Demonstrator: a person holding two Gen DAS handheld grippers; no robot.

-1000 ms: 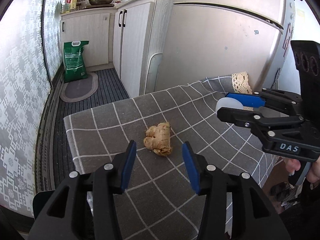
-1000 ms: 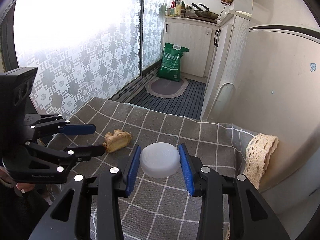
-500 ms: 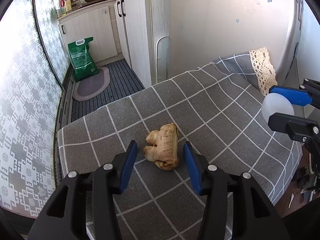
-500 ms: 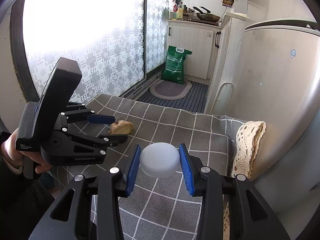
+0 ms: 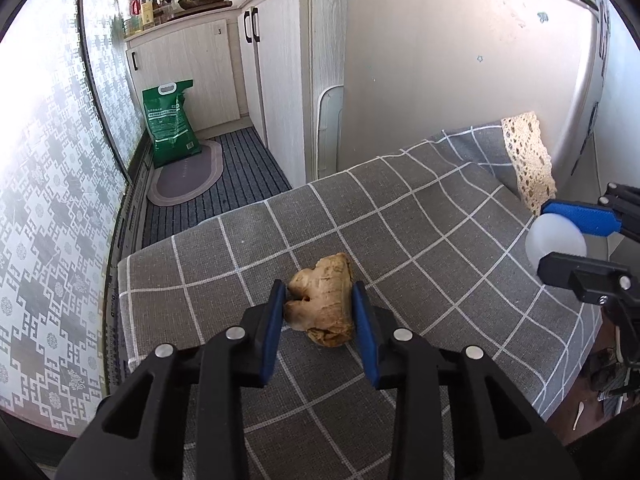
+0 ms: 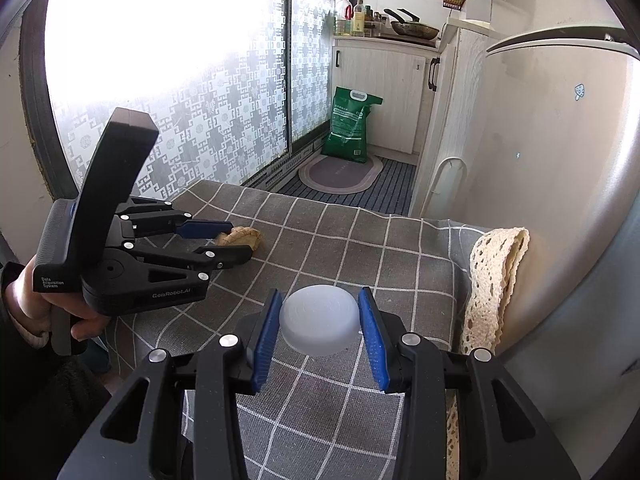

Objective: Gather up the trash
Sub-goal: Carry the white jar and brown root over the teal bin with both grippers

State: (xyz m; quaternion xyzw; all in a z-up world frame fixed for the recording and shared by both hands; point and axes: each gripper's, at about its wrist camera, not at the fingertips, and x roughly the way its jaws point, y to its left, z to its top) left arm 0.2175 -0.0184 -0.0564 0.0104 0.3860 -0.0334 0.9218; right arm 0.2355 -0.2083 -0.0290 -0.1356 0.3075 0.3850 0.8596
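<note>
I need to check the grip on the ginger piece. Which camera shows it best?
The left wrist view: the ginger piece sits close up between the closing left gripper. The right wrist view shows it small, partly hidden behind that gripper's fingers.

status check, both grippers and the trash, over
Left gripper closing around ginger. Right gripper shut on white lid. Nothing blocking.

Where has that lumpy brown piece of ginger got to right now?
The ginger lies on the grey checked tablecloth, near its window-side edge, right between the blue pads of the left gripper, whose jaws are closing on it.
</note>
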